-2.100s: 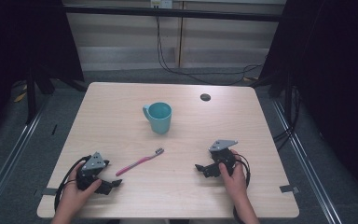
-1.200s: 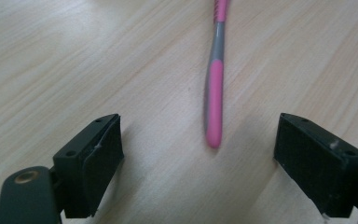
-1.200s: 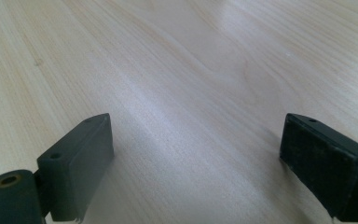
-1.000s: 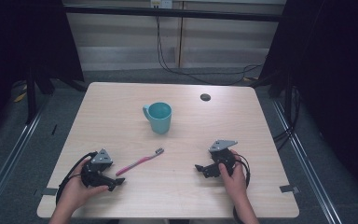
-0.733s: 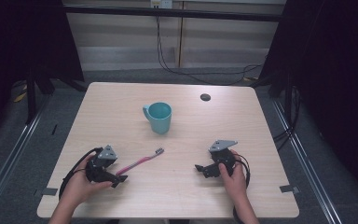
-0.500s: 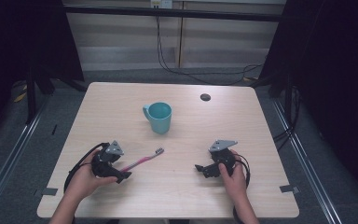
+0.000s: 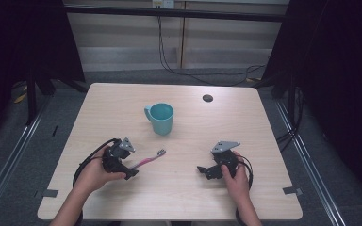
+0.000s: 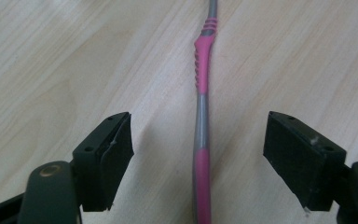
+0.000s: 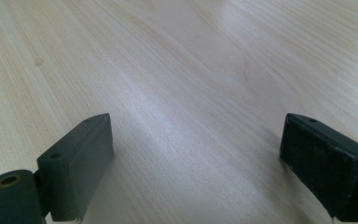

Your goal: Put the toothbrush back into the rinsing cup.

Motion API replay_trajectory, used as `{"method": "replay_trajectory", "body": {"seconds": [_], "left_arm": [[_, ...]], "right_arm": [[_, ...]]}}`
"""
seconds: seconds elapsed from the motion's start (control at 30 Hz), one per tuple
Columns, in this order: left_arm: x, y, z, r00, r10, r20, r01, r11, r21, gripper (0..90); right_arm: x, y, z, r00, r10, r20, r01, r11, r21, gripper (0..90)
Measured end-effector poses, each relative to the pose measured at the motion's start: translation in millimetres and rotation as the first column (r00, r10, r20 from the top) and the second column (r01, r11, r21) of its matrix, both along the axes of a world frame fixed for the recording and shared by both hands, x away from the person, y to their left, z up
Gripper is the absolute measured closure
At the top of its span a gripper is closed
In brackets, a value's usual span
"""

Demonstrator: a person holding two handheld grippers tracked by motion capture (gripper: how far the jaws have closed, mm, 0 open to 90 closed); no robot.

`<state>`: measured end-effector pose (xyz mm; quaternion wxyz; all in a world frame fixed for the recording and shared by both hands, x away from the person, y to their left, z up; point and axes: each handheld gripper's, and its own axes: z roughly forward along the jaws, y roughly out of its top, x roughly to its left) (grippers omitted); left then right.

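Two black jaws stood apart on the left gripper, and the pink toothbrush ran straight up between them on the pale table, touching neither pad. Those jaws had just been closing in, yet clear wood showed on both sides of the handle. From the high view, the toothbrush lay flat near the front left of the table, bristle end pointing towards the teal mug, which stood upright and well apart from it. The left gripper sat right at the handle's tail end.

The risk, as I judged it, was the grip point. That thin handle lay flat on the wood, so pads coming in too high could have skimmed over it and closed on nothing. A bite so near the tail might also have let the long head end droop or swivel once lifted. And if one pad met the handle first, it could have rolled or skidded sideways out of the gap.

The right gripper rested on bare table, jaws wide and holding nothing, near the front right.
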<state>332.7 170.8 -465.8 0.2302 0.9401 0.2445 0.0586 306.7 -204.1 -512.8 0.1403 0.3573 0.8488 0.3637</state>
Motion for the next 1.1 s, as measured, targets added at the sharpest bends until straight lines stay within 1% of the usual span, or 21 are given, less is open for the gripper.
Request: {"method": "replay_trajectory", "body": {"seconds": [0.03,0.1,0.13,0.2,0.23,0.27,0.3,0.33,0.37,0.4,0.43,0.53,0.57,0.6,0.77,0.9,0.93,1.1], "left_arm": [[1.1,-0.9,0.5,1.0000,-0.004,-0.004,0.004,0.9999,0.013,24.5],[2.4,-3.3,0.4,0.9999,0.003,-0.010,-0.003,0.9999,0.011,25.0],[4.5,-5.4,1.7,0.9999,0.004,-0.015,-0.004,0.9997,0.022,25.1],[5.9,-6.7,2.4,0.9999,0.002,-0.017,-0.002,0.9997,0.025,25.2],[6.6,-7.6,2.2,0.9999,0.002,-0.015,-0.001,0.9999,0.017,25.3],[7.2,-8.6,3.0,0.9998,0.001,-0.022,-0.001,0.9998,0.020,25.7],[8.7,-10.6,3.6,0.9998,-0.001,-0.019,0.001,0.9996,0.028,25.8],[9.4,-12.0,3.0,0.9998,0.002,-0.020,-0.001,0.9998,0.019,25.9],[9.4,-12.0,3.0,0.9998,0.002,-0.020,-0.001,0.9998,0.019,26.1],[10.1,-13.6,3.3,0.9997,0.004,-0.023,-0.004,0.9996,0.028,26.1],[11.2,-14.6,3.6,0.9996,-0.004,-0.027,0.005,0.9994,0.035,26.2],[13.6,-17.2,4.3,0.9997,-0.006,-0.026,0.007,0.9988,0.048,27.2],[14.2,-18.5,4.5,0.9995,0.000,-0.031,0.001,0.9991,0.042,28.3],[15.3,-19.0,5.4,0.9995,-0.004,-0.031,0.006,0.9987,0.051,29.3],[19.0,-22.2,6.9,0.9994,0.001,-0.033,0.001,0.9982,0.060,30.3],[21.9,-24.7,8.2,0.9993,-0.006,-0.038,0.009,0.9972,0.074,31.8],[22.2,-25.6,7.9,0.9993,0.000,-0.038,0.003,0.9976,0.069,31.9],[24.7,-29.7,7.0,0.9990,-0.013,-0.042,0.017,0.9962,0.086,34.0]], "right_arm": [[0.0,0.0,0.0,1.0000,0.000,0.000,0.000,1.000,0.000,9.0],[0.0,0.0,0.0,1.0000,0.000,0.000,0.000,1.000,0.000,9.0],[0.0,0.0,0.0,1.0000,0.000,0.000,0.000,1.000,0.000,9.0],[0.0,0.0,0.0,1.0000,0.000,0.000,0.000,1.000,0.000,9.0],[0.0,0.0,0.0,1.0000,0.000,0.000,0.000,1.000,0.000,9.0],[-0.1,0.0,0.0,1.0000,0.000,0.000,0.000,1.000,0.000,9.0],[-0.1,0.1,0.0,1.0000,0.000,0.000,0.000,1.000,0.000,9.0],[-0.1,0.1,0.0,1.0000,0.000,0.000,0.000,1.000,0.000,9.0],[-0.1,0.1,0.0,1.0000,0.000,0.000,0.000,1.000,0.000,9.0],[-0.1,0.1,0.0,1.0000,0.000,0.000,0.000,1.000,0.000,9.0],[-0.1,0.1,0.0,1.0000,0.000,0.000,0.000,1.000,0.000,9.0],[-0.1,0.1,0.0,1.0000,0.000,0.000,0.000,1.000,0.000,9.0],[-0.1,0.1,0.0,1.0000,0.000,0.000,0.000,1.000,0.000,9.0],[-0.1,0.1,0.0,1.0000,0.001,0.000,-0.001,1.000,0.000,9.0],[-0.1,0.1,0.0,1.0000,0.000,0.000,0.000,1.000,0.000,9.0],[-0.1,0.1,0.0,1.0000,0.000,0.000,0.000,1.000,0.000,9.0],[-0.1,0.1,0.0,1.0000,0.000,0.000,0.000,1.000,0.000,9.0],[-0.1,0.1,0.0,1.0000,0.000,0.000,0.000,1.000,0.000,9.0]]}}
